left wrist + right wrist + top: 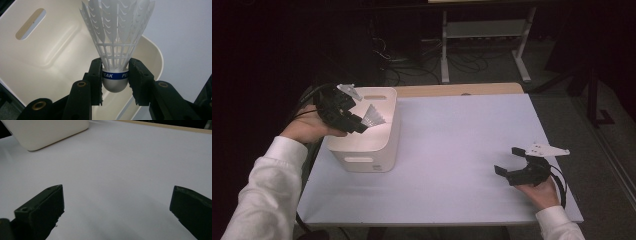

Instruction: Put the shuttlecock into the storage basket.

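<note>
**Shuttlecock poised over the bin**

Holding a white shuttlecock by its rounded cork base, the left gripper hangs above the open top of a cream plastic bin. In the left gripper view the two black jaws press on either side of the cork, at the blue band, and the feathered skirt points away from the gripper toward the bin's far wall. The bin's inside looks bare below it, with a slot handle cut into one wall. From the high view the shuttlecock sits over the bin's near-left part, inside the line of its rim.

The right gripper rests low over the white table, well apart from the bin, its jaws spread wide with nothing between them.

The step in hand appears to be the drop into the bin. The next move probably calls for little more than parting the left jaws, perhaps after lowering a touch so the light shuttlecock falls straight and does not drift toward the rim.
</note>
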Tool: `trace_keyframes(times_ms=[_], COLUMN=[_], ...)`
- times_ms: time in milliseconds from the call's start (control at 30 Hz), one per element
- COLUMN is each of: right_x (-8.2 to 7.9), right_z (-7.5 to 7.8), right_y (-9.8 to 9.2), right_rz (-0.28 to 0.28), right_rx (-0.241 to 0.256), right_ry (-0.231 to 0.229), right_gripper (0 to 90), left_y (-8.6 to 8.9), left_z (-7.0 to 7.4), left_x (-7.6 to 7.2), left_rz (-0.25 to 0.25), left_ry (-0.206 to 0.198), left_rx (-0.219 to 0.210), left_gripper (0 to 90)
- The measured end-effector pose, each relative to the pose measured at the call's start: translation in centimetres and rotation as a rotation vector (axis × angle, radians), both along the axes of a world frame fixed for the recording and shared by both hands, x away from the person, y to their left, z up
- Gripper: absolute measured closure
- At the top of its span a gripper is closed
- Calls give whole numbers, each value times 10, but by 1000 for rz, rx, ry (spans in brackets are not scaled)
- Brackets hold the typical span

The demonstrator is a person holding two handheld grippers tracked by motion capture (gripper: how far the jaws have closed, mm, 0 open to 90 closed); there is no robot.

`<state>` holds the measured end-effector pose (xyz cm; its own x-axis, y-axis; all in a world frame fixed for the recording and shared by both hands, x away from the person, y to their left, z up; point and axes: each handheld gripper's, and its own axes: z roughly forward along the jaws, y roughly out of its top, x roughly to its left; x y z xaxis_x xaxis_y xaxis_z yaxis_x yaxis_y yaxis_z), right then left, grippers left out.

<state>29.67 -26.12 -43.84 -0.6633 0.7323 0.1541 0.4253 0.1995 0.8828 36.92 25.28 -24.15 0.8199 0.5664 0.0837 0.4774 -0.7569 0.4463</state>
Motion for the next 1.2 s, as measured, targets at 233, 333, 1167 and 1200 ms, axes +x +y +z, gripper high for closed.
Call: trace_keyframes(times_ms=[233, 333, 1167, 1200], right_x=[0, 1, 0, 0], right_z=[0, -1, 0, 0], right_y=[0, 0, -1, -1], right_rz=[2, 9, -1, -1], right_rx=[-4, -12, -15, -13], right_ry=[3, 3, 2, 2], right_gripper=[0, 0, 0, 0], left_y=[2, 3, 14, 14], left_z=[-6, -10, -38, -39], left_x=[1, 2, 12, 13], left_rz=[4, 2, 52, 46], left_ry=[15, 27, 82, 85], left_rx=[4, 7, 6, 12], left_gripper=[644, 644, 643, 644])
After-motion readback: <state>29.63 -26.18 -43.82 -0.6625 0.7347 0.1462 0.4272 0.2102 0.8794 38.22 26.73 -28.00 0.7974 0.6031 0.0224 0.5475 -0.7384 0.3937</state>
